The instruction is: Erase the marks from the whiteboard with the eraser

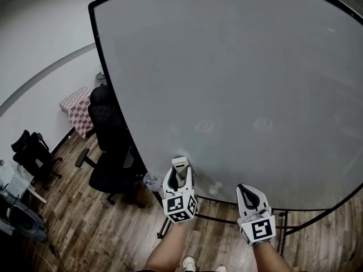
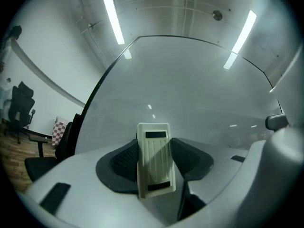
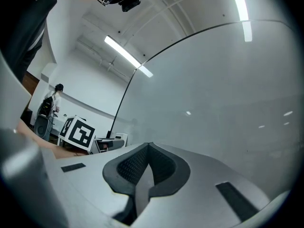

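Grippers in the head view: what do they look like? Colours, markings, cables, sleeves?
Both are matching white plastic shells: the left gripper and right gripper each taper to two jaws lined with dark textured pads. Each carries a cube of black-and-white square markers at its rear. No cables visible. The forearms are bare; no sleeves in view.
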